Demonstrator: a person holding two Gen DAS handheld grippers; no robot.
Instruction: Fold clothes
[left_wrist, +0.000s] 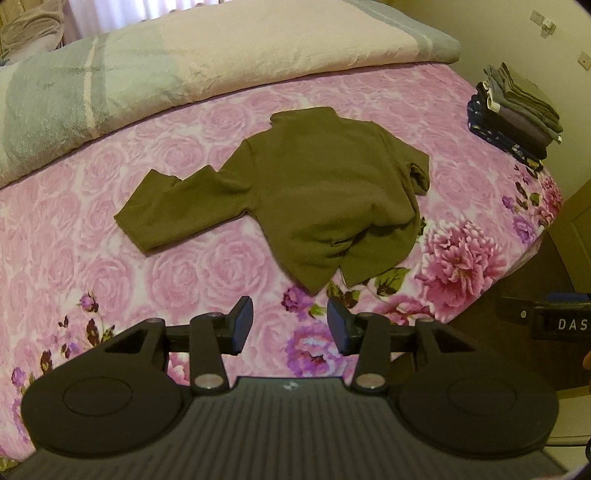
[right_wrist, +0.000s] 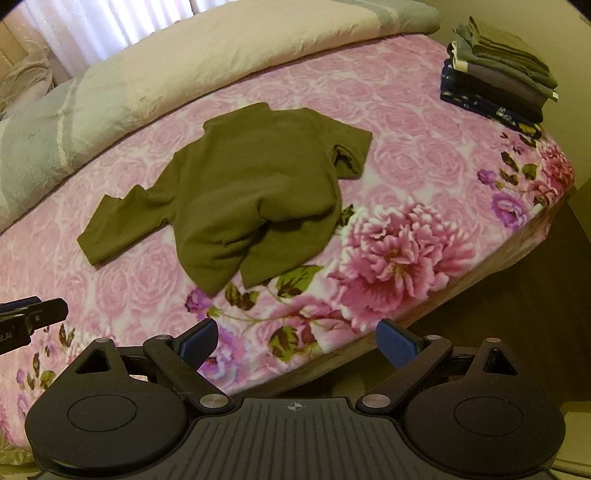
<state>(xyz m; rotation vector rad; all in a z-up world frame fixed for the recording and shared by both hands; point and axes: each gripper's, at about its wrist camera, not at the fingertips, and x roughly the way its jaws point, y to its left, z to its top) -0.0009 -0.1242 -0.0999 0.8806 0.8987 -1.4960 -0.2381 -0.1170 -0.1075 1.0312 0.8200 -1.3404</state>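
Olive-green shirt (left_wrist: 306, 192) lies spread out on the bed (left_wrist: 110, 258), collar toward the rolled duvet (left_wrist: 184, 62), one sleeve stretched flat, the other bunched up, hem rumpled. Both tools hover above the flowered cover, short of the cloth. Left gripper (left_wrist: 290, 323) has its fingers (left_wrist: 242, 323) apart with nothing between them; right gripper (right_wrist: 295, 345) shows its fingers spread wider, also empty. Folded clothes (right_wrist: 498, 77) sit stacked at the far corner.

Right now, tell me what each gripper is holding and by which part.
Nothing is held. The left gripper and right gripper both stand open over the floral bedspread, short of the olive shirt.
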